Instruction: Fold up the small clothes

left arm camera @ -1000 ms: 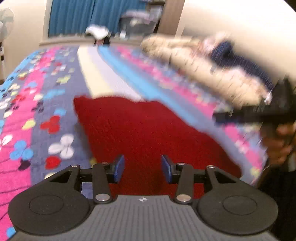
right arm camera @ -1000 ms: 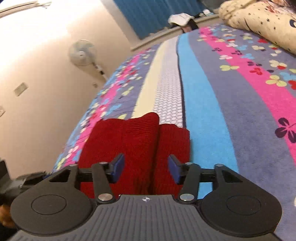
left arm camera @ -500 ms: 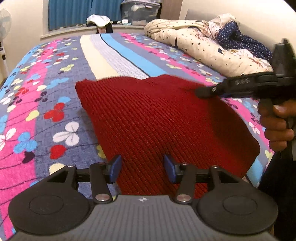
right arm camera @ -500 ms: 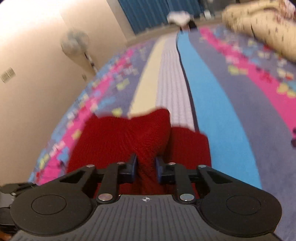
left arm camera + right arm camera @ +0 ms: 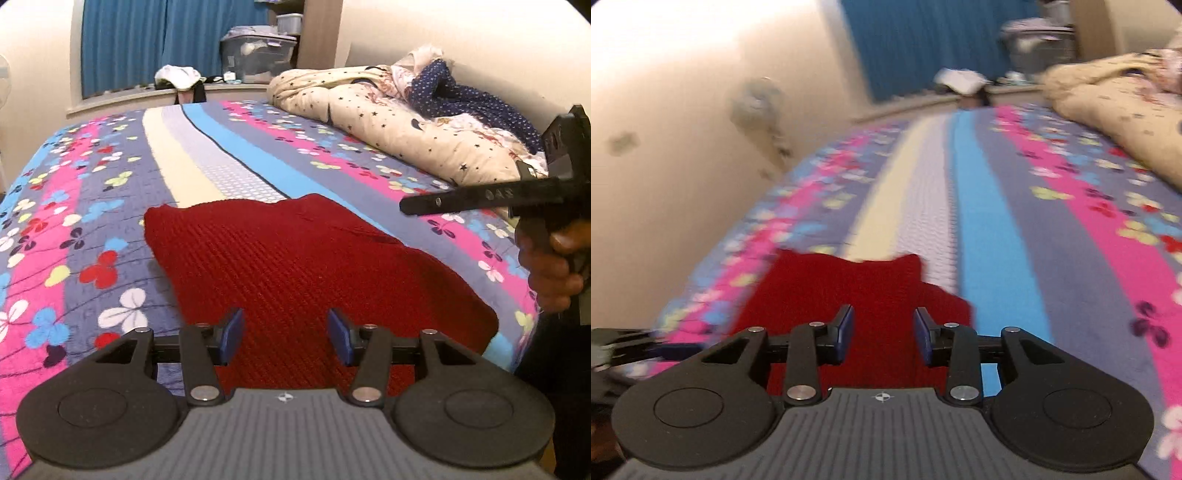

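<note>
A red knitted garment [image 5: 295,266] lies folded and flat on the bedspread, near the bed's front edge. My left gripper [image 5: 284,334] is open and empty, just above the garment's near edge. In the right wrist view the same red garment [image 5: 849,295] lies under my right gripper [image 5: 882,332], which is open and empty above it. The right gripper also shows from the side in the left wrist view [image 5: 480,199], held in a hand above the garment's right side.
The bedspread [image 5: 92,206] is striped in pink, blue and cream with flower prints. A rumpled star-print duvet [image 5: 388,122] with a navy dotted cloth lies at the far right. A fan [image 5: 757,107] stands by the left wall. Boxes and clothes sit beyond the bed's far end.
My right gripper shut on a raised fold of the red garment half a second ago, then opened and drew back; the fold now lies flat. My left gripper stayed open near the garment's near edge.
</note>
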`<action>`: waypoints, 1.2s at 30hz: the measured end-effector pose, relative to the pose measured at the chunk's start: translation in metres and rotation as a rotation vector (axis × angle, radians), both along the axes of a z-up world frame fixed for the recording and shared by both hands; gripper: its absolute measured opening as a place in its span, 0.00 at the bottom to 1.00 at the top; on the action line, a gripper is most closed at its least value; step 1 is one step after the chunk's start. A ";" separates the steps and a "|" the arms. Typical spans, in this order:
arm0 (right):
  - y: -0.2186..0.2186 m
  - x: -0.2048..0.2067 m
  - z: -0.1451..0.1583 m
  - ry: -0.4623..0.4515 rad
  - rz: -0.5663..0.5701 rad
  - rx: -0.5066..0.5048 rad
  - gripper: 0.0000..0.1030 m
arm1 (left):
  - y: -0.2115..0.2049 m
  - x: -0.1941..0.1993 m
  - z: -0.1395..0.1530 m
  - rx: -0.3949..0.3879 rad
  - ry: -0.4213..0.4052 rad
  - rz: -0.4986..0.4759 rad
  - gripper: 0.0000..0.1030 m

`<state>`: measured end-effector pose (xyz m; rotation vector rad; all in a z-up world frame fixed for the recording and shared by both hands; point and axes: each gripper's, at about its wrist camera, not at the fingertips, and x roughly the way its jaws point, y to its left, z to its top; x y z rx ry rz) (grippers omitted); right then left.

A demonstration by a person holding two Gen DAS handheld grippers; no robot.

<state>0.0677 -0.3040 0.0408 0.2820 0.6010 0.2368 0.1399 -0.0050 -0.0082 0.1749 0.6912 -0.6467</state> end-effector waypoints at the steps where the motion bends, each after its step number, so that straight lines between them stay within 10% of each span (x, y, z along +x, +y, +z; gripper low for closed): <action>1: 0.001 0.001 -0.004 0.036 0.053 -0.017 0.35 | -0.004 0.002 -0.006 0.043 0.022 -0.005 0.54; 4: 0.012 0.009 -0.039 0.230 0.098 -0.197 0.51 | -0.011 0.002 -0.016 0.116 0.027 -0.012 0.62; 24: -0.020 0.021 -0.037 0.244 -0.097 -0.006 0.75 | -0.006 0.015 -0.008 0.069 0.016 0.077 0.71; 36: -0.057 0.066 -0.060 0.388 -0.045 0.291 0.84 | 0.028 0.055 -0.017 -0.164 0.222 0.302 0.92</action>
